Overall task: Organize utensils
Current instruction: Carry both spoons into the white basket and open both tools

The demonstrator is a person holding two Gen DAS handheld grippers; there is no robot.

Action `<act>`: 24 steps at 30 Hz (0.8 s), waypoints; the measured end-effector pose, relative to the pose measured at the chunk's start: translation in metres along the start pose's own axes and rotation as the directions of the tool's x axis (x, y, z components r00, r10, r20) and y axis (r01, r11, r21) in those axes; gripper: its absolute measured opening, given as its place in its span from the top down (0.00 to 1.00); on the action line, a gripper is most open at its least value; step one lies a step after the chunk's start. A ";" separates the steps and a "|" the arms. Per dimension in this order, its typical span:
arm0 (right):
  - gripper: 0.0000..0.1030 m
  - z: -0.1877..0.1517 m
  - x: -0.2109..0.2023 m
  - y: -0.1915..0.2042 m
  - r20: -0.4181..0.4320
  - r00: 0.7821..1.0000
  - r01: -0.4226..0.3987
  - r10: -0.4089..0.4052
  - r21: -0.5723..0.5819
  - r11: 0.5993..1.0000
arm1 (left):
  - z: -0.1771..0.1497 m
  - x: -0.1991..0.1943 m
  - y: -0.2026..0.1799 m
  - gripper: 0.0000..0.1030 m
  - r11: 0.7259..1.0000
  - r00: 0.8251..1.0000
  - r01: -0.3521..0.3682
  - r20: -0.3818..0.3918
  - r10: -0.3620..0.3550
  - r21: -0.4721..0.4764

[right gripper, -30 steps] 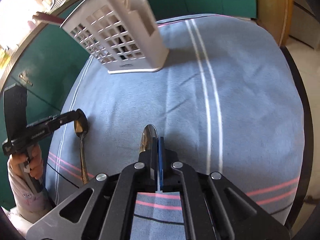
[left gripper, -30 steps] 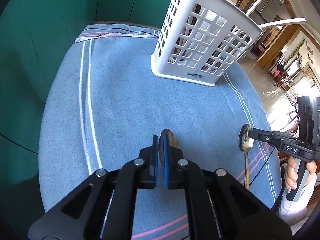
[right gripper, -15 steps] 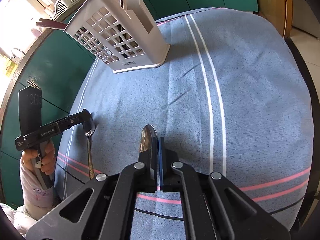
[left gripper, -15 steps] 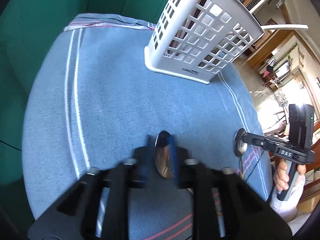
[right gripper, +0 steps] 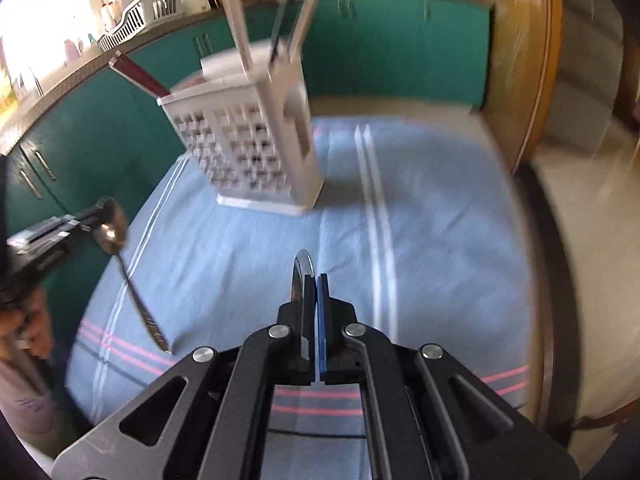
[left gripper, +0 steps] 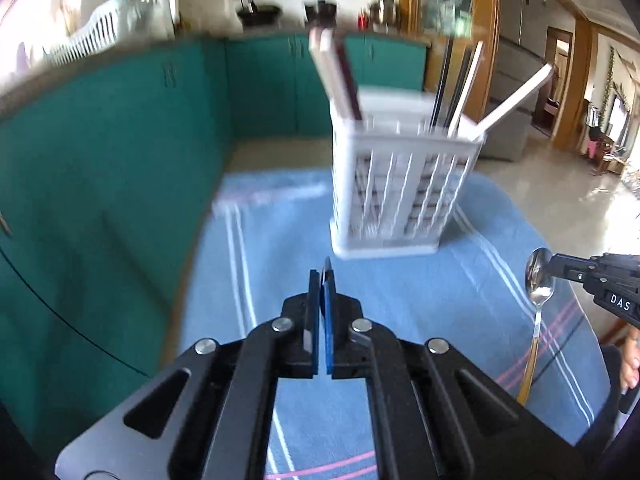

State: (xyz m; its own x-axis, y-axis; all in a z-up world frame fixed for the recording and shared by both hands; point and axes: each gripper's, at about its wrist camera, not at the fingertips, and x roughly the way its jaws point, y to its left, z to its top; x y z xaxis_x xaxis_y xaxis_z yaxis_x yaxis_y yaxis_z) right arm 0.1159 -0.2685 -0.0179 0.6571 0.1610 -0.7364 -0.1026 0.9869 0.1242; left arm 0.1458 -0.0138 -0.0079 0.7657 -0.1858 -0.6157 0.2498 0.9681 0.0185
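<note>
Blue cloth (right gripper: 440, 216) seemingly open beside basket (right gripper: 256, 148).

A white lattice utensil caddy (left gripper: 404, 184) stands on a blue tablecloth (right gripper: 440, 240) striped white and pink, before teal cabinets (left gripper: 100, 168).

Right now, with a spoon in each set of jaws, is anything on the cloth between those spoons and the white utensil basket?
Nothing visible. Bare blue cloth runs from the right spoon and the left spoon up to the basket. Handles already stand in the basket and take up part of its opening.
</note>
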 end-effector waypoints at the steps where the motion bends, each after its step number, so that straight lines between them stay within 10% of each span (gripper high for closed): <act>1: 0.98 0.003 -0.005 0.003 0.022 1.000 0.021 -0.020 -0.012 1.000 | 0.005 -0.009 -0.001 0.98 1.000 0.999 -0.017 0.032 0.017 0.004; 11: 0.98 0.062 -0.065 0.025 0.238 0.971 0.024 -0.005 -0.079 0.997 | 0.075 -0.090 -0.002 0.98 0.996 0.950 -0.080 0.307 0.064 0.039; 16: 0.98 0.115 -0.104 0.044 0.407 0.913 0.078 -0.026 -0.112 0.991 | 0.128 -0.107 -0.003 0.98 0.991 0.899 -0.130 0.426 0.100 0.041; 24: 0.98 0.199 -0.102 0.041 0.526 0.837 0.191 -0.152 -0.021 0.981 | 0.200 -0.058 0.001 0.98 0.979 0.882 -0.200 0.442 0.162 0.040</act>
State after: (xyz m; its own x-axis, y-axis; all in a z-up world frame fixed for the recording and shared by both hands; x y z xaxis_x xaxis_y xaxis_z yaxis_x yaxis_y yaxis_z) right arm 0.1935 -0.2453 0.1952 0.9583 -0.0183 -0.2851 0.0092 0.9994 -0.0331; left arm 0.2204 -0.0358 0.1853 0.9781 -0.0817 -0.1916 0.1155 0.9782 0.1726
